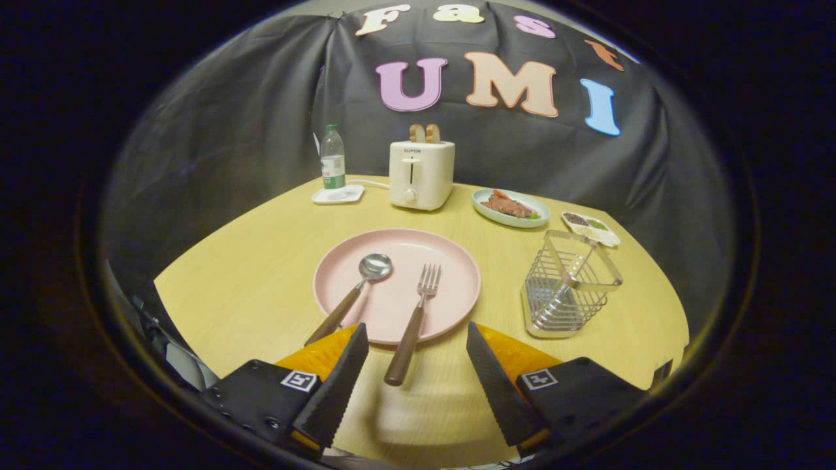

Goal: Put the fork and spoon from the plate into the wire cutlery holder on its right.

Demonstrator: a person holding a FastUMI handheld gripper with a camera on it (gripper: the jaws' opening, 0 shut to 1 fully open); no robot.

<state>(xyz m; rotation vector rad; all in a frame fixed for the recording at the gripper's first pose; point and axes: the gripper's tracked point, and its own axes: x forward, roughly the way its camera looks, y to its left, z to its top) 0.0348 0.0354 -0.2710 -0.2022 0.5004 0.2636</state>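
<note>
Tongs point(417, 349) spread wide, gripping nothing, fork point(413, 326) handle between fingers; best closed squarely on handle before lifting toward holder point(569, 284).

Tongs point(417, 343) spread wide, fork point(413, 320) handle between them, untouched

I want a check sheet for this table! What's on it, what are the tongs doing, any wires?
Surface: round wooden table, looks clean.
Job's things: spoon and fork lie on the pink plate, handles past its rim; wire cutlery holder stands to its right, empty.
Clutter: toaster with bread, water bottle on a white coaster, dish of food, small snack tray.
Tongs: tongs open, holding nothing; fork handle lies between the fingers.
Cables: white toaster cord.
Surroundings: black cloth wall.
</note>
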